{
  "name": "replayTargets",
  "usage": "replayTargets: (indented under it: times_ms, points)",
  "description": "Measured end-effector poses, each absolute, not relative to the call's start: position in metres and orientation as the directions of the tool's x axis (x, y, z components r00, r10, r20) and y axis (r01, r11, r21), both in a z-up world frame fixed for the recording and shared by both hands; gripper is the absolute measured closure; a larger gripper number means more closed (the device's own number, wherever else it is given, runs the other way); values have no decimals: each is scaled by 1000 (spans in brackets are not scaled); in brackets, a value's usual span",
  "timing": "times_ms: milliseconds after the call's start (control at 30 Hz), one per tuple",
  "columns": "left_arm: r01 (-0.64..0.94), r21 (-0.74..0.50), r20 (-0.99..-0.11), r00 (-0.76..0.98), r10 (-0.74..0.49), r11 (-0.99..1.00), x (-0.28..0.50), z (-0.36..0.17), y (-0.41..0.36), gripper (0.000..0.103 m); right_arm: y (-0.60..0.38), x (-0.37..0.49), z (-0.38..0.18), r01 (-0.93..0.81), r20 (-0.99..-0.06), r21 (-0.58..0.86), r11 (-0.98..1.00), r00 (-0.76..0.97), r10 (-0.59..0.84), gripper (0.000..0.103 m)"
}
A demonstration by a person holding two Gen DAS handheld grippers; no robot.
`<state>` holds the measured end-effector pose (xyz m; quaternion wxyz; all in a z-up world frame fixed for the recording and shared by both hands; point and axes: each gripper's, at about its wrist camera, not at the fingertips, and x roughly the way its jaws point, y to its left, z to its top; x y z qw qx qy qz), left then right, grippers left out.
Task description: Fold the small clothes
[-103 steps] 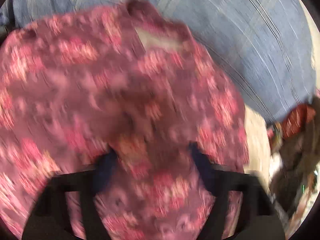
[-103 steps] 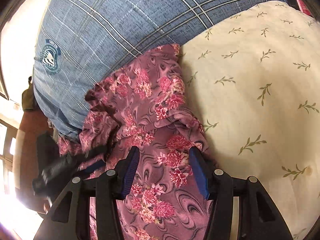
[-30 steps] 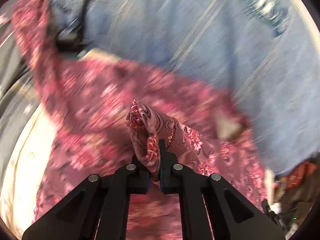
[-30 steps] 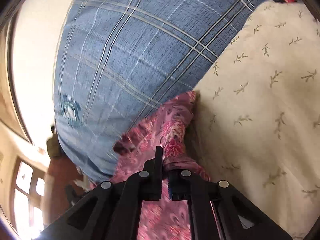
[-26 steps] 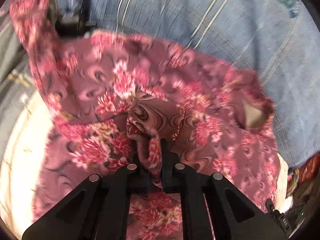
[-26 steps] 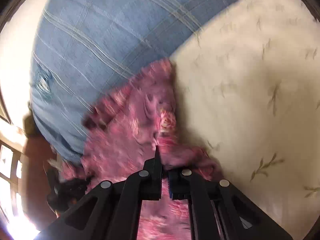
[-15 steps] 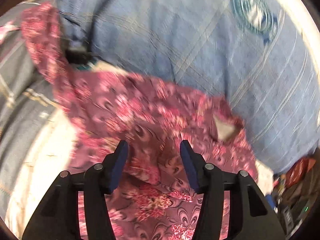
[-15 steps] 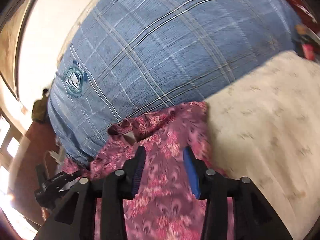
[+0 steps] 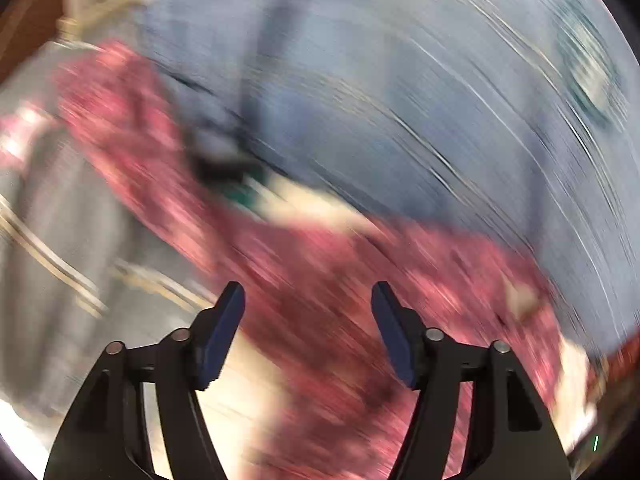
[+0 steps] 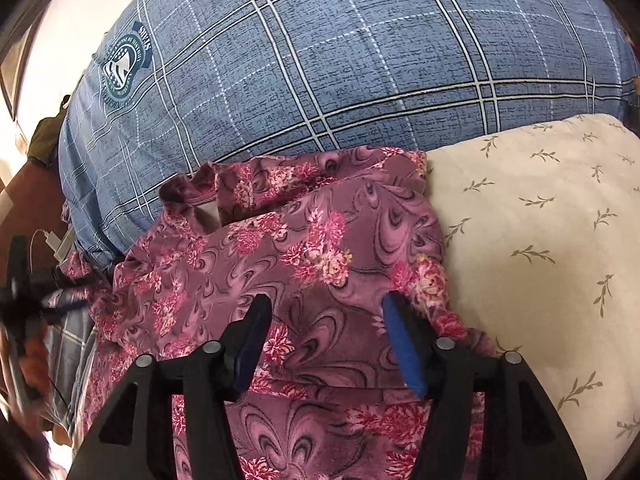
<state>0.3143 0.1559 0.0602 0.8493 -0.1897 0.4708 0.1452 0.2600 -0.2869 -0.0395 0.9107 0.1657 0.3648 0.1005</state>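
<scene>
A maroon garment with pink flowers (image 10: 320, 248) lies folded on the bed, its far edge against a blue plaid pillow (image 10: 340, 60). My right gripper (image 10: 325, 312) hovers over its near part, jaws opening, with no cloth pinched between the blue pads. In the left wrist view everything is motion-blurred: the same garment (image 9: 344, 320) streaks across the lower middle, and my left gripper (image 9: 307, 300) is above it, jaws opening and holding nothing. The left gripper also shows as a dark blur at the left edge of the right wrist view.
A cream pillow with a leaf print (image 10: 540, 248) lies to the right of the garment. A grey blanket with gold stripes (image 9: 60, 240) is on the left. A white charger and cable (image 10: 56, 244) sit at the bed's left edge, near a brown wooden frame.
Both grippers were shut on pinches of the garment a second ago; both have let go and opened. The garment now lies flat, and the left gripper has swung fast away.
</scene>
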Motion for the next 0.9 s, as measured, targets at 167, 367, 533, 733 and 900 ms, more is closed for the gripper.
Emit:
replayTargets:
  times_ms: [167, 367, 533, 733, 900]
  points:
    - [-547, -24, -888, 397, 233, 837, 363, 76, 243, 35, -290, 259, -39, -71, -614, 402, 913, 718, 326, 39]
    - [-632, 69, -908, 281, 311, 772, 404, 55, 296, 35, -293, 259, -40, -86, -591, 436, 896, 723, 357, 37]
    - [-669, 57, -917, 258, 303, 742, 424, 32, 310, 88, -298, 259, -41, -95, -567, 468, 878, 730, 382, 37]
    - [-674, -45, -854, 409, 321, 737, 349, 63, 308, 101, -299, 258, -42, -98, -559, 480, 872, 731, 390, 37]
    - [-673, -147, -850, 460, 255, 725, 253, 61, 326, 98, -299, 258, -42, -97, -561, 477, 873, 731, 388, 37]
